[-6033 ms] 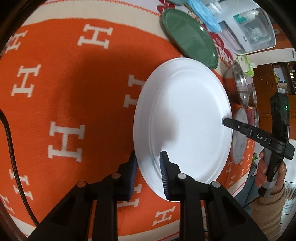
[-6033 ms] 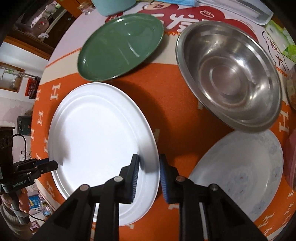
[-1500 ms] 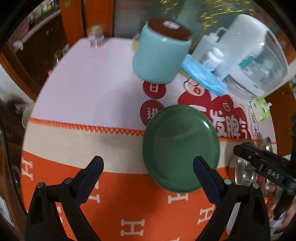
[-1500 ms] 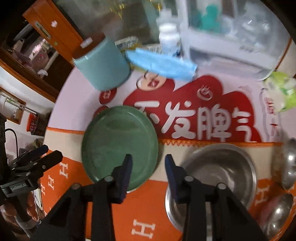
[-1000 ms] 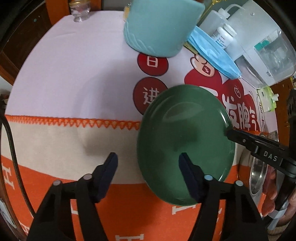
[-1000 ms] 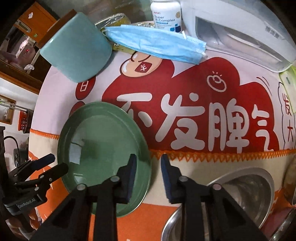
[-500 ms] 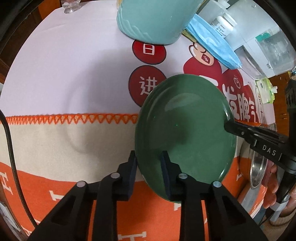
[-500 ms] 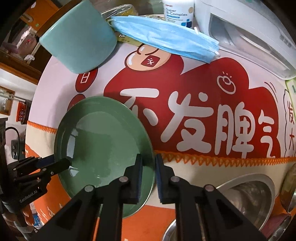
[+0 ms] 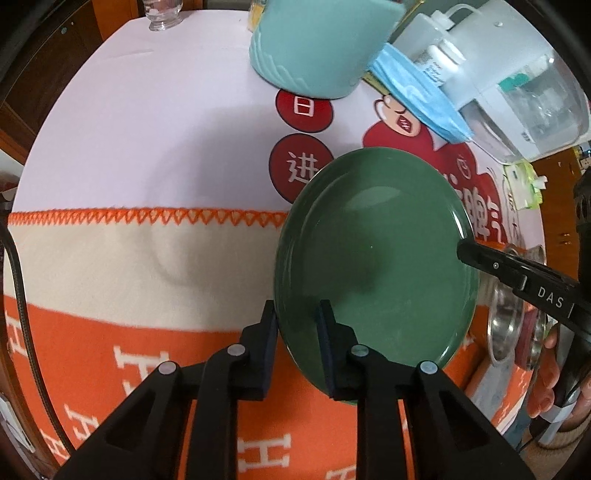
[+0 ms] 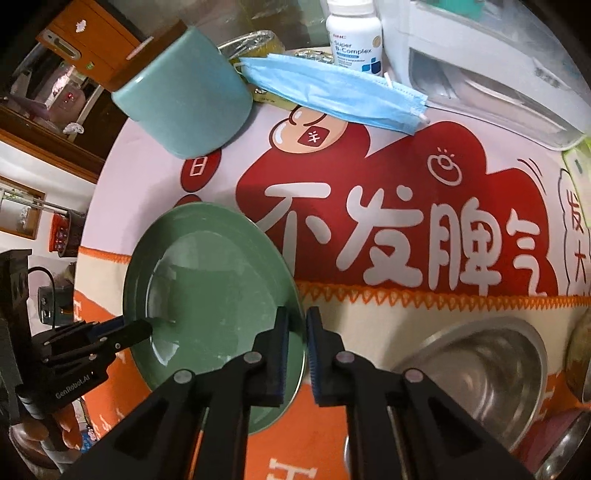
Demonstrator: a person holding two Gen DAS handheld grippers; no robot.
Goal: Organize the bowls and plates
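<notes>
Tools (image 9: 297, 325) (image 10: 295, 332) clamped on green plate (image 9: 376, 254) rim.

Plate (image 9: 373, 254): centre-right of left wrist view, on tablecloth (image 9: 129, 155). Cup (image 9: 317, 44): top centre, behind plate. Face mask (image 9: 417, 99): upper right, beside cup. Steel bowl (image 10: 476, 365): lower right of right wrist view, right of plate.

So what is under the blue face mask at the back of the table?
The blue face mask lies across a foil-wrapped item and against a white supplement bottle. What else it covers is hidden.
</notes>
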